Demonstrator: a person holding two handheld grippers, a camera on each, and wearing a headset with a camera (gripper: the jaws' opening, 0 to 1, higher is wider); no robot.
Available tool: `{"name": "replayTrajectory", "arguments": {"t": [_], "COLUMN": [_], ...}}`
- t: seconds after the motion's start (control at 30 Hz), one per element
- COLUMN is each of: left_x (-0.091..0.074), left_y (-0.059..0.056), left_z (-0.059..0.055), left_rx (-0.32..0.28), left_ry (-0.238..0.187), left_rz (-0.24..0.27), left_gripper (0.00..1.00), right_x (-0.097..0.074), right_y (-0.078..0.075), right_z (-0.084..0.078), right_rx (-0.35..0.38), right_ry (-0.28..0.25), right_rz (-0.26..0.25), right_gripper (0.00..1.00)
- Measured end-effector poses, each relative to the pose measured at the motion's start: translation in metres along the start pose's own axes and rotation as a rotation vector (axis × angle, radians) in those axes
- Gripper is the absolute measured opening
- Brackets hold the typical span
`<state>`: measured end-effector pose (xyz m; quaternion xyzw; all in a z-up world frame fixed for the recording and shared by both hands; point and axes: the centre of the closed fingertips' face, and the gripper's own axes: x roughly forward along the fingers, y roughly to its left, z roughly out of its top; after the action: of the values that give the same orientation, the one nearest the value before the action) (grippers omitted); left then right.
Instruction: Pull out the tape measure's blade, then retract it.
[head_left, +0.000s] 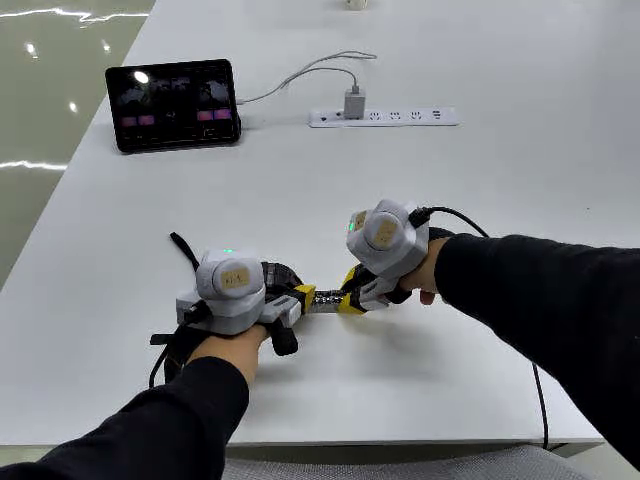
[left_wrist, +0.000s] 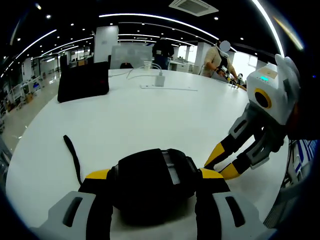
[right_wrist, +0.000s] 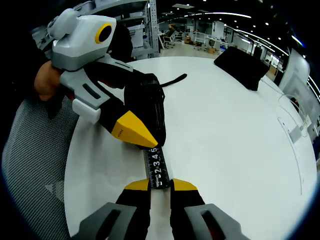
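Tablet (head_left: 172, 103) and power strip (head_left: 385, 117) lie well beyond the tape measure (head_left: 283, 282) on the table (head_left: 300, 190). Left gripper (left_wrist: 155, 175) clenches its black case; right gripper (right_wrist: 160, 186), just beside, pinches the short-drawn blade (right_wrist: 156, 167)

**Blade pinched just clear of the case**

The right gripper (right_wrist: 156, 186) is pinching the blade (right_wrist: 156, 167) between its yellow-tipped jaws, with the numbers 2 to 5 showing just ahead of them. The blade is running up into the black tape measure case (right_wrist: 147, 105). The left gripper (right_wrist: 135, 131) is reaching in from the upper left and pressing a yellow jaw against the case's side. A black strap (right_wrist: 172, 79) is trailing from the case across the white table (right_wrist: 225, 145). A dark slab, probably a tablet (right_wrist: 245, 65), is lying at the far edge.
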<state>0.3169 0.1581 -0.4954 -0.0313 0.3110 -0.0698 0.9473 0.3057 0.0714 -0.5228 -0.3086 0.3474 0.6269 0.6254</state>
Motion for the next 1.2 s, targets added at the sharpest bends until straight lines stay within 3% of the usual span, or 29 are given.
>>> {"name": "replayTrajectory", "arguments": {"t": [1.2], "left_x": [0.0], "left_y": [0.001], "left_z": [-0.001], "left_rx": [-0.006], "left_ry": [0.005], "left_rz": [-0.007], "left_gripper": [0.62], "right_x": [0.014], "right_y": [0.006], "right_z": [0.018], "right_rx": [-0.008], "right_ry": [-0.039], "right_rz": [0.003], "right_gripper": [0.11]}}
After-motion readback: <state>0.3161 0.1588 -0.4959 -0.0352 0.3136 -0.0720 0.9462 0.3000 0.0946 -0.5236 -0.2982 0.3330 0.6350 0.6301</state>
